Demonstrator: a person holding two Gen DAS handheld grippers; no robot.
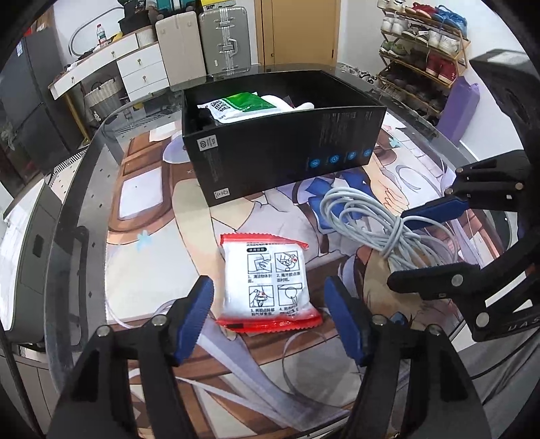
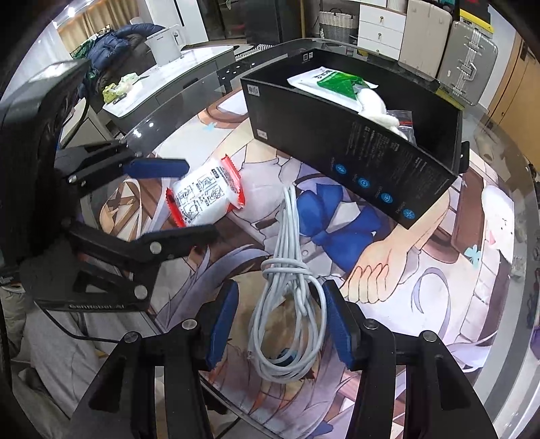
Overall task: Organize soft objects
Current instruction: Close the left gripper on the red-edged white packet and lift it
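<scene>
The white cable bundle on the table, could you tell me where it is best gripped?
Probably at the knotted waist of the white cable bundle, from above. There the strands are cinched narrow, so the right gripper, open astride the loose loops, could likely catch every strand.

white drawers (image 1: pixel 143 66), suitcases (image 1: pixel 222 40), shoe rack (image 1: pixel 425 50), wooden door (image 1: pixel 297 30)

Both cameras ride just behind their tools, looking steeply down and close onto the table (image 1: pixel 84 209). The left wrist view faces the black box (image 1: pixel 280 148) from one side; the right wrist view faces it from the other. Both share the box, the white packet (image 1: pixel 268 280) and the grey cable (image 2: pixel 290 304), and each catches the other tool at its frame edge.
</scene>
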